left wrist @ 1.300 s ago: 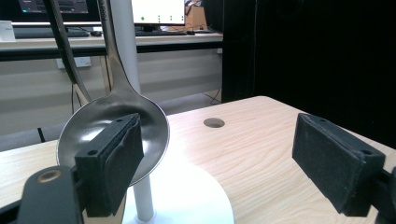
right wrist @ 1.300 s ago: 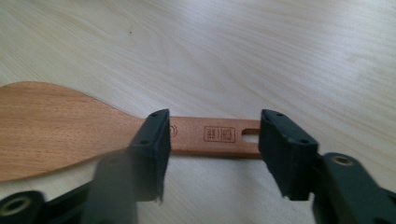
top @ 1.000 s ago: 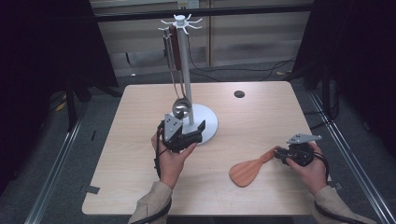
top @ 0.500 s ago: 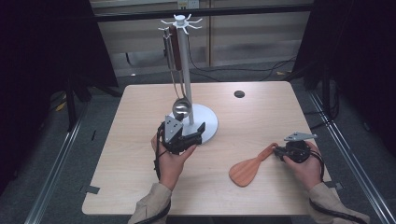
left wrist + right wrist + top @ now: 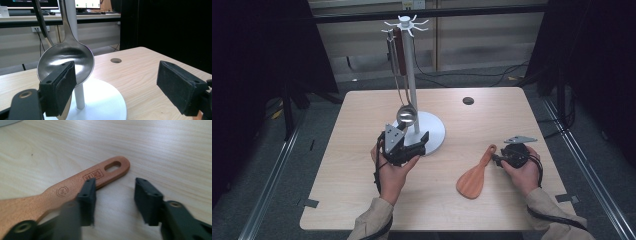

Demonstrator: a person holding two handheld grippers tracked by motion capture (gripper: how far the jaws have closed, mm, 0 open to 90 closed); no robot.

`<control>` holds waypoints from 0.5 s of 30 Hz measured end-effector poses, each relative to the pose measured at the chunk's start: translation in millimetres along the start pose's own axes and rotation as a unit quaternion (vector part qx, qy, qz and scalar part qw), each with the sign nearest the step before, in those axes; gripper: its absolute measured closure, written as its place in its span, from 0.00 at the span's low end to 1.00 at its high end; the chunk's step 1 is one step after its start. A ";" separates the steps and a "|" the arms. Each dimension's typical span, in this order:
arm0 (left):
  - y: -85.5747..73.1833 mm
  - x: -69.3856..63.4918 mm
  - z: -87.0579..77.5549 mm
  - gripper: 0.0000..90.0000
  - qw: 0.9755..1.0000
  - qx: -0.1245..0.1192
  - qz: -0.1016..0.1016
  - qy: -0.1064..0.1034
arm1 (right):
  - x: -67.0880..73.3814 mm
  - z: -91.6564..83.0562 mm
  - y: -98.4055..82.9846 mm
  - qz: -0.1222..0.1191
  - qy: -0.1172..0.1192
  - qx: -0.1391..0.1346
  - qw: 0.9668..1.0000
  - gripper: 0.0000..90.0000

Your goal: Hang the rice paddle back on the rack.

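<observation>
- Wooden spatula (image 5: pixel 475 176) lies flat on table (image 5: pixel 362 200), front right; long axis diagonal, blade toward the person, holed handle end (image 5: pixel 115 165) pointing away.
- Right gripper (image 5: pixel 501 159) just beside handle, jaws parted, nothing held; handle sits left of the gap.
- Left gripper (image 5: pixel 419 145) spread wide, empty, near hanging ladle (image 5: pixel 66 60) at stand (image 5: pixel 432 131); well apart from spatula.

Wooden spatula (image 5: pixel 62 192) handle, boxed stamp too small to read, round "mi"-like logo beside it

A light wooden table (image 5: pixel 362 200) stands on grey carpet (image 5: pixel 277 165). Dark curtains (image 5: pixel 597 60) hang at both sides. Cables (image 5: pixel 472 77) trail on the floor beyond the far edge. Monitors (image 5: pixel 87 3) sit on a desk (image 5: pixel 25 18).
</observation>
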State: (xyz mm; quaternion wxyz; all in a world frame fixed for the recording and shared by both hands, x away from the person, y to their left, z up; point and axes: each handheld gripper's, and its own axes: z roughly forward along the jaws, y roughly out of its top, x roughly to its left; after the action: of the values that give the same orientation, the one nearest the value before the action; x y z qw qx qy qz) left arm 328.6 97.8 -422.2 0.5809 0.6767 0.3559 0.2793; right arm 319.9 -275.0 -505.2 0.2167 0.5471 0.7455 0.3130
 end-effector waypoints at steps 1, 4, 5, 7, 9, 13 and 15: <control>-0.1 -0.3 0.2 0.18 1.000 0.000 -0.001 0.000 | 2.5 2.0 1.7 0.010 -0.002 -0.001 1.000 0.49; 0.3 -0.5 0.6 0.17 1.000 0.010 0.004 -0.003 | 8.1 4.6 5.5 0.043 0.009 -0.002 0.999 0.44; 0.2 -1.8 1.1 0.17 1.000 0.009 0.007 -0.002 | 9.9 4.9 6.0 0.051 0.002 -0.001 0.999 0.42; 0.0 -3.5 1.2 0.17 1.000 0.010 0.014 -0.001 | 13.1 6.3 7.5 0.064 -0.002 -0.001 0.998 0.36; 0.0 -3.6 1.2 0.17 1.000 0.011 0.015 -0.002 | 16.9 8.1 9.6 0.078 0.000 0.000 0.997 0.31; -0.6 -3.1 1.4 0.17 1.000 0.013 0.011 -0.003 | 24.8 10.2 13.6 0.086 -0.001 0.001 0.996 0.28; -0.4 -2.7 1.3 0.17 1.000 0.014 0.013 -0.002 | 32.3 12.6 18.1 0.092 0.001 0.002 0.996 0.26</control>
State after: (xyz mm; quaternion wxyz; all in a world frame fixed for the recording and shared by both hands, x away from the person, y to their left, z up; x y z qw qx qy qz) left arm 328.0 94.9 -422.8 0.5687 0.6897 0.3498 0.2802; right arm 330.7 -237.7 -500.8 0.1852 0.6130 0.6931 0.3309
